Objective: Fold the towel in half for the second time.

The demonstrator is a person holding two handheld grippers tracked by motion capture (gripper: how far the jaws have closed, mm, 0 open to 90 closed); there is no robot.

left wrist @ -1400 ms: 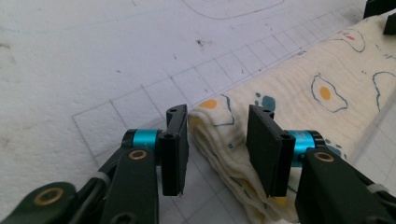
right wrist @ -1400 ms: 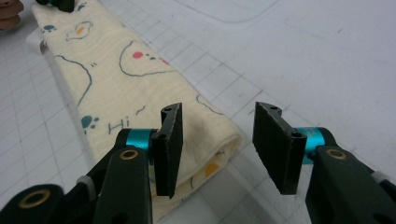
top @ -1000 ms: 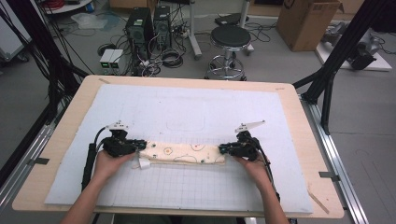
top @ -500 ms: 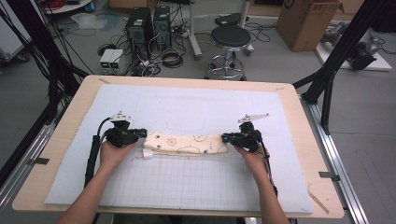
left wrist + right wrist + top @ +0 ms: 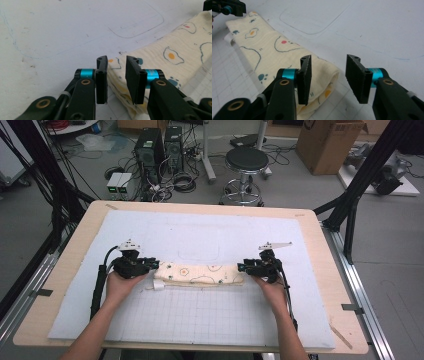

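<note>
Folded cloth [image 5: 199,274] lies flat on the white mat [image 5: 200,235] on the bench [image 5: 327,270], between my two grippers. Left gripper [image 5: 117,75]: jaws have just been opening, cloth end between them, pads off it. Right gripper [image 5: 332,75]: jaws also just opening, apart, cloth end at the left jaw.

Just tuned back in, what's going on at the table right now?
A person is folding a cream cloth printed with fried eggs and paw prints on the white mat, one gripper at each end. The cloth lies as a long folded strip. The left gripper and right gripper have just been opening: the left's jaws stand apart around the cloth's end without pressing it, and the right's jaws are open with the cloth's end beside one jaw.
</note>
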